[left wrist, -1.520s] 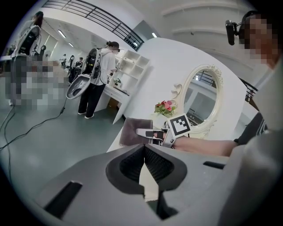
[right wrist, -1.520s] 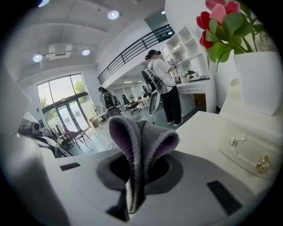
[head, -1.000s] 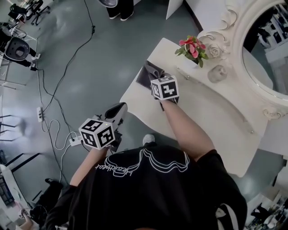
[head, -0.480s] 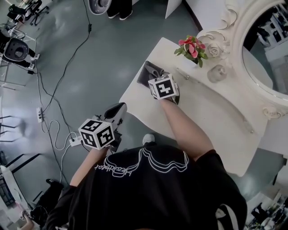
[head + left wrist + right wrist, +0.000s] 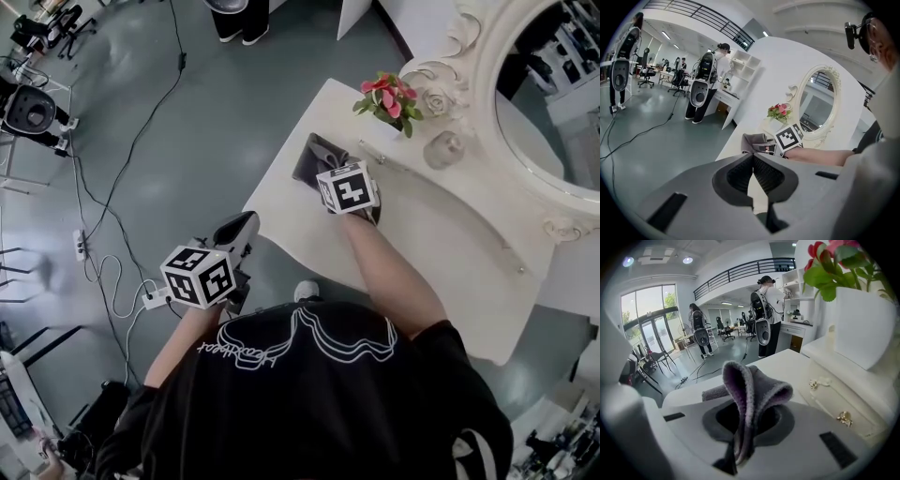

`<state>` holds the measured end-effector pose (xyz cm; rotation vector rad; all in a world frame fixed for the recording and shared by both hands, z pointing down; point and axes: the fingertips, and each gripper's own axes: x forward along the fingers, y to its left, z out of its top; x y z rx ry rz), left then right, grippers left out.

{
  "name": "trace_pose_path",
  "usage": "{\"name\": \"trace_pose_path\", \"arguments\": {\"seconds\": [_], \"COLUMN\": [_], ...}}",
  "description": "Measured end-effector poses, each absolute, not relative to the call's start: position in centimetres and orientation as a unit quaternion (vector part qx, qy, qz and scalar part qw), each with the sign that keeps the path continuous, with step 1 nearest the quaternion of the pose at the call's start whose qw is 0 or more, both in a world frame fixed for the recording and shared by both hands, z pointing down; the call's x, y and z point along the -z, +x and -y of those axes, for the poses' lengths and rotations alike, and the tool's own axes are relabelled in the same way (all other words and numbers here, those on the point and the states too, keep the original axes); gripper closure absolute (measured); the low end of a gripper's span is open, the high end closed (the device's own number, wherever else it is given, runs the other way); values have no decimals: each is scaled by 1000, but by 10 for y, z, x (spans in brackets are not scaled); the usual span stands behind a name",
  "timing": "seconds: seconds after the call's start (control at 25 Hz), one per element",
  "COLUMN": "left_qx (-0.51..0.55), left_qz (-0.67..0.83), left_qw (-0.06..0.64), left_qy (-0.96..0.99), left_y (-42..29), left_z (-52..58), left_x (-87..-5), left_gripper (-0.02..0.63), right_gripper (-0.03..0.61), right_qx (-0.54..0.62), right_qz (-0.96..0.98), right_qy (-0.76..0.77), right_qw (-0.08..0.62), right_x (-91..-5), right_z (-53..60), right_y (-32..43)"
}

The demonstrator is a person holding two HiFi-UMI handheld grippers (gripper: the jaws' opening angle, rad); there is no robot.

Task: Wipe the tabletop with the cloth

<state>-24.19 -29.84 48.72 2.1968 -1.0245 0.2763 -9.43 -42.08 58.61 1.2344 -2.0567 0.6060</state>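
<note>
The right gripper (image 5: 740, 437) is clamped on a raised fold of the grey cloth (image 5: 752, 385). The cloth lies at the far left end of the white tabletop (image 5: 441, 234), near the flower pot (image 5: 382, 96). The left gripper (image 5: 753, 174) is off the table's left edge, above the floor, with its jaws together and nothing between them.

The cloth (image 5: 751, 389) is dark grey with a purplish nap, the desk (image 5: 450, 234) cream-white, the flowers (image 5: 382, 92) at upper middle red-pink over green leaves, the floor (image 5: 187, 141) grey-green, and the cubes on the left gripper (image 5: 753, 171) and right gripper (image 5: 740, 432) checked in black-and-white squares.
</note>
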Motion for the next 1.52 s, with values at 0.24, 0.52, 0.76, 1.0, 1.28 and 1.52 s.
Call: {"name": "trace_pose_path", "arguments": {"seconds": [0.24, 0.52, 0.76, 1.0, 1.28, 1.52], "left_qx": [-115, -126, -134, -137, -141, -146], "left_qz": [382, 358, 347, 338, 336, 329], "left_qw": [340, 335, 328, 327, 326, 326], "left_qy": [852, 862, 868, 872, 872, 874], "left_y": [-223, -194, -172, -148, -129, -107], "left_z": [299, 295, 291, 274, 259, 244], "left_x": [-488, -485, -479, -471, -470, -466], "left_gripper": [609, 609, 609, 609, 609, 609], "right_gripper": [526, 526, 528, 528, 528, 528], "right_qx": [-215, -220, -222, -227, -229, -234], "right_qz": [777, 769, 768, 765, 756, 752], "right_qy": [481, 492, 492, 492, 502, 505], "right_qw": [346, 344, 344, 348, 352, 354], "right_x": [-588, -587, -586, -585, -586, -587], "right_z": [405, 386, 371, 353, 335, 318], "right_y": [-69, -41, -21, 3, 38, 61]}}
